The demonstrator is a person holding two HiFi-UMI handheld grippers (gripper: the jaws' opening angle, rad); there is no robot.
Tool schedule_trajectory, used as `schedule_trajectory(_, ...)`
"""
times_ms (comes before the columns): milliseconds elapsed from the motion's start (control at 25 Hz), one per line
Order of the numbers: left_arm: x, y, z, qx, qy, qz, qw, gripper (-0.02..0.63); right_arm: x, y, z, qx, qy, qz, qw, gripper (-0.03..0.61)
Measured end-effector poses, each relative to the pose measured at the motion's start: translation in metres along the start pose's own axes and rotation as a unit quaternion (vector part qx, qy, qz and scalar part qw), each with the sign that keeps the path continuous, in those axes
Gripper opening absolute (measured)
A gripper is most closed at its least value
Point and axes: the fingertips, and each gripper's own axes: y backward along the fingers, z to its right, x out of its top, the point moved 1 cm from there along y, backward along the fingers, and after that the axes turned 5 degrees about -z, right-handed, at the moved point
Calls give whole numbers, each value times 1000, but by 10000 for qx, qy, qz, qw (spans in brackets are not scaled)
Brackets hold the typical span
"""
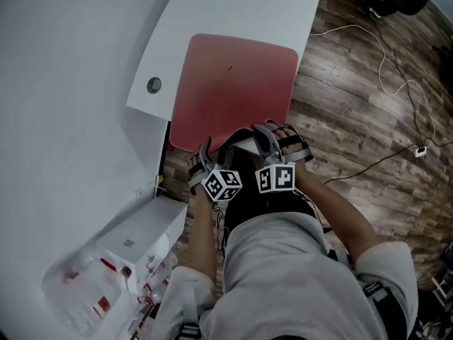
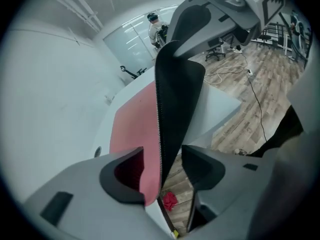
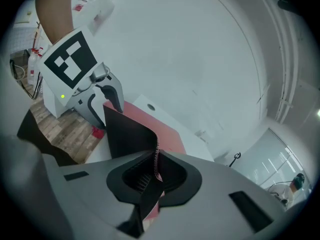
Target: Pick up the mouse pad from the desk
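The mouse pad (image 1: 233,83) is a thin red sheet with a black underside. Most of it lies flat on the white surface (image 1: 233,6), but its near edge is bent up off the surface toward the person.

The right gripper (image 3: 156,171) has its jaws closed tight on that raised edge, with the sheet pinched between the pads. The left gripper (image 2: 162,176) has its jaws wide apart. The pad's edge stands upright in the gap between them, and the pads do not press on it, so the right side alone carries the hold.

The way the sheet curls and folds between the two grippers suggests it is light, soft and floppy. It will probably sag and swing rather than come up as a flat board. The rubbery black side looks grippy and the cloth top less so, but a pinch through both faces should hold without slipping. Nothing about it seems fragile, so a firm squeeze is safe.

The near edge is the natural place to take it, a little way in from the rim. A second hold further along that edge would likely stop the far part from dragging across the surface or drooping toward the floor (image 1: 368,119).
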Motion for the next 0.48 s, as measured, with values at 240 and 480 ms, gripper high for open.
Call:
schedule_trajectory(240,15,-8,-5,-466,-603,180,9969,67,4,-32,23,-9,-169,-301,9994,52)
schedule_trajectory(480,22,-26,-12,-1132,-609,255,9914,58,-3,-55,39,-21,-293,-625,9976,52)
